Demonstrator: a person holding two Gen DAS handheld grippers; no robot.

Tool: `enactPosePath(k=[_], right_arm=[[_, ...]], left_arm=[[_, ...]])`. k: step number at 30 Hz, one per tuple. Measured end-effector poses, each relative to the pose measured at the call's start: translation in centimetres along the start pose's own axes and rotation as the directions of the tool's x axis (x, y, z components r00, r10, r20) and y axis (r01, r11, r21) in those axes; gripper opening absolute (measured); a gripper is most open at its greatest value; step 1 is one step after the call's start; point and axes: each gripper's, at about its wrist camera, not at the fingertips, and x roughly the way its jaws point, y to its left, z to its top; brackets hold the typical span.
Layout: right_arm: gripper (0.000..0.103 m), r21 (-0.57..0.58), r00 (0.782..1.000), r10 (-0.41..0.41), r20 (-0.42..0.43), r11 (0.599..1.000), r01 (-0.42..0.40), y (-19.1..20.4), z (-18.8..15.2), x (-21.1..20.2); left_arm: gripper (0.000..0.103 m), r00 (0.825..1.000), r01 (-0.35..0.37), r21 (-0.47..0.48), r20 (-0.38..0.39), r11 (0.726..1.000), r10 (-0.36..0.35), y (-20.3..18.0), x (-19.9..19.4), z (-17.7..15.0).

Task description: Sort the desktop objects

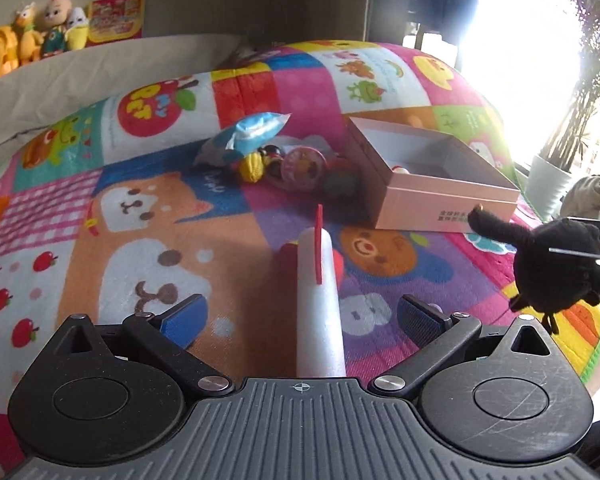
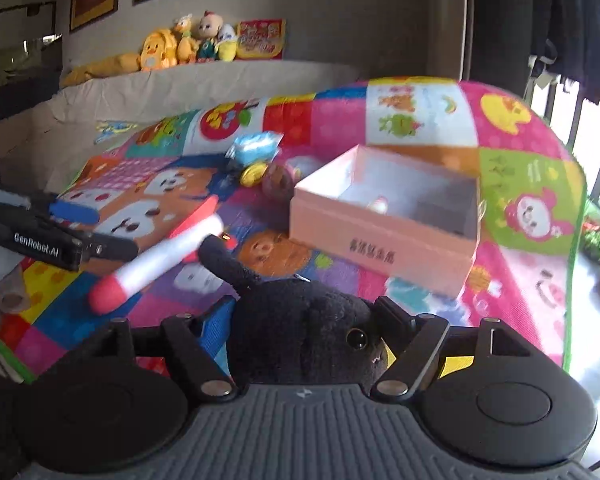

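A white foam rocket (image 1: 319,304) with red fins lies on the colourful mat between the fingers of my left gripper (image 1: 302,320), which is open around it without touching. It also shows in the right wrist view (image 2: 160,254). My right gripper (image 2: 306,320) is shut on a black plush toy (image 2: 300,332), held above the mat; the plush shows at the right in the left wrist view (image 1: 552,264). An open pink box (image 1: 432,176) sits ahead on the mat, also in the right wrist view (image 2: 384,216), with a small white object inside.
A pile of small toys (image 1: 296,164) and a blue-white packet (image 1: 252,132) lie left of the box. Plush toys (image 1: 32,40) line a ledge behind the beige sofa back. A potted plant (image 1: 552,176) stands right, past the mat's edge.
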Motion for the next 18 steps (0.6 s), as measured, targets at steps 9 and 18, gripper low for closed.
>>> enactPosePath(k=[9,18], right_arm=[[0.077,0.127,0.997,-0.053,-0.058,0.99,0.06,-3.3,-1.8,2.9],[0.091,0.058,0.995,-0.093,-0.047,0.994,0.096,-1.5,-3.0,1.7]], left_arm=[[0.075,1.0,-0.007,0.077,-0.029,0.997,0.009,-2.0,1.7,-0.7],[0.058,0.997,-0.05,0.102,-0.046,0.993,0.055,-2.8,3.7,-0.8]])
